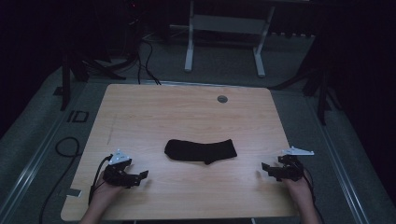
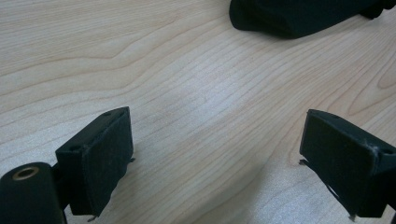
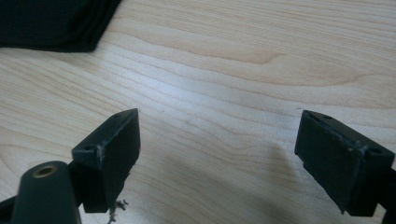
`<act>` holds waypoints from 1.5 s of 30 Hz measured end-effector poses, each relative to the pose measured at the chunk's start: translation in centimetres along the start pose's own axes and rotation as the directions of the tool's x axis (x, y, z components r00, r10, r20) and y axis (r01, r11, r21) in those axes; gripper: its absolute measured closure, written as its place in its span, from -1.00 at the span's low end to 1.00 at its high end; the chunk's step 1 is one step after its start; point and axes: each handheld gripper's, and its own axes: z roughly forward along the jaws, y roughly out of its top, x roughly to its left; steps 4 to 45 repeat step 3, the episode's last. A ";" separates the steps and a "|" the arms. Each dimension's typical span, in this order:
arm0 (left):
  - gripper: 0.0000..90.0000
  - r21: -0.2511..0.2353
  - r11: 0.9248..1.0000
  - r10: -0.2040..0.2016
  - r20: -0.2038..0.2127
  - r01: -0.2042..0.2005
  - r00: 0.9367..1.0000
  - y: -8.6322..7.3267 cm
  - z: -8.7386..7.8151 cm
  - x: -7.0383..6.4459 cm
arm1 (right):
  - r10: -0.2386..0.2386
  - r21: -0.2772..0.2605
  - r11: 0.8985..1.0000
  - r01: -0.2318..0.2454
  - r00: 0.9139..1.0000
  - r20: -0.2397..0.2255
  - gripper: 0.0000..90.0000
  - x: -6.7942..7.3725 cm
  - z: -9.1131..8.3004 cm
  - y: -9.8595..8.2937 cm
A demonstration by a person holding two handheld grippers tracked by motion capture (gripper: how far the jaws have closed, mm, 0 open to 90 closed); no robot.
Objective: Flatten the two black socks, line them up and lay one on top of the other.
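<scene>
The high view looks forward and down over the whole table (image 1: 187, 107). Both gripper views sit low and close above the wood, each facing the black sock (image 1: 201, 150) at centre, which all three views share.

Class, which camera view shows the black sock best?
The high view: the whole black sock lies flat mid-table, apart from both grippers. The left gripper view and right gripper view each catch just one end.
</scene>
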 end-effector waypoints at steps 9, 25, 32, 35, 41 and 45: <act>-0.78 -0.013 1.000 -0.004 -0.007 0.004 1.000 0.0 -0.1 0.0 | 0.006 -0.004 1.000 -0.006 1.000 0.001 -0.69 0.0 0.0 0.0; -0.78 -0.013 1.000 -0.004 -0.007 0.004 1.000 0.0 -0.1 0.0 | 0.006 -0.004 1.000 -0.006 1.000 0.001 -0.69 0.0 0.0 0.0; -0.78 -0.013 1.000 -0.004 -0.007 0.004 1.000 0.0 -0.1 0.0 | 0.006 -0.004 1.000 -0.006 1.000 0.001 -0.69 0.0 0.0 0.0; -0.78 -0.013 1.000 -0.004 -0.007 0.004 1.000 0.0 -0.1 0.0 | 0.006 -0.004 1.000 -0.006 1.000 0.001 -0.69 0.0 0.0 0.0; -0.78 -0.013 1.000 -0.004 -0.007 0.004 1.000 0.0 -0.1 0.0 | 0.006 -0.004 1.000 -0.006 1.000 0.001 -0.69 0.0 0.0 0.0; -0.78 -0.013 1.000 -0.004 -0.007 0.004 1.000 0.0 -0.1 0.0 | 0.006 -0.004 1.000 -0.006 1.000 0.001 -0.69 0.0 0.0 0.0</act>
